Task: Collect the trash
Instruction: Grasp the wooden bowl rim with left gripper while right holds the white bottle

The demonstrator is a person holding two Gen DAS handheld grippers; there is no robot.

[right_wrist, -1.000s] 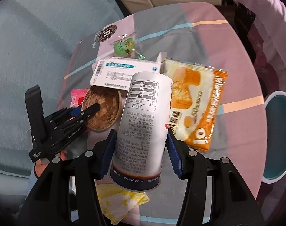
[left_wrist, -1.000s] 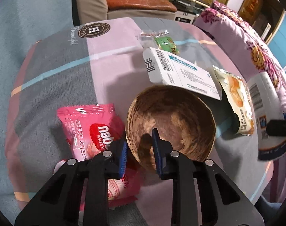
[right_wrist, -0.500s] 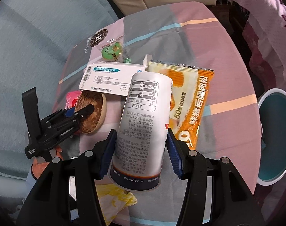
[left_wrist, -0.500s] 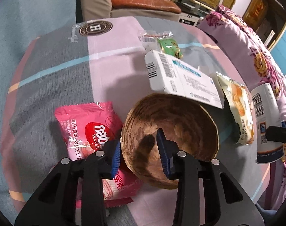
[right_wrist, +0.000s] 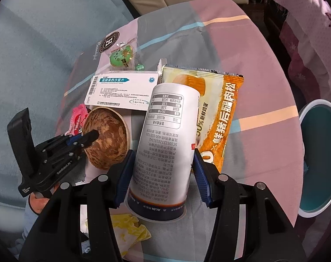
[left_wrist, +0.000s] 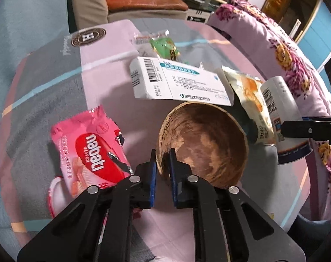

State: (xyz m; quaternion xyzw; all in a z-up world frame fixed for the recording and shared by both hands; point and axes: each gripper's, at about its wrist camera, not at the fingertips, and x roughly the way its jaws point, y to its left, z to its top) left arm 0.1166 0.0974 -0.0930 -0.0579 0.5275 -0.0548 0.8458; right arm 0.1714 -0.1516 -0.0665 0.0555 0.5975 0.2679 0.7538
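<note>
My left gripper [left_wrist: 162, 160] is shut on the near rim of a brown coconut shell [left_wrist: 205, 144], tilted up off the patchwork cloth. The shell also shows in the right wrist view [right_wrist: 109, 138] with the left gripper [right_wrist: 90, 136] on it. My right gripper [right_wrist: 160, 168] is shut on a white paper cup [right_wrist: 165, 148], held above the table; the cup also shows in the left wrist view [left_wrist: 284, 120]. On the table lie a pink wafer packet [left_wrist: 91, 150], a white medicine box [left_wrist: 176, 80], a green candy wrapper [left_wrist: 164, 47] and an orange snack bag [right_wrist: 215, 118].
A teal bin with a white rim [right_wrist: 320, 159] stands off the table's right edge. A crumpled yellow tissue [right_wrist: 128, 233] lies near the front edge. A sofa [left_wrist: 141, 4] and a floral blanket [left_wrist: 281, 50] lie behind the round table [right_wrist: 257, 69].
My left gripper closed from open onto the coconut shell's rim and tilted the shell up. My right gripper, holding the cup, shifted slightly; the bin came further into view.
</note>
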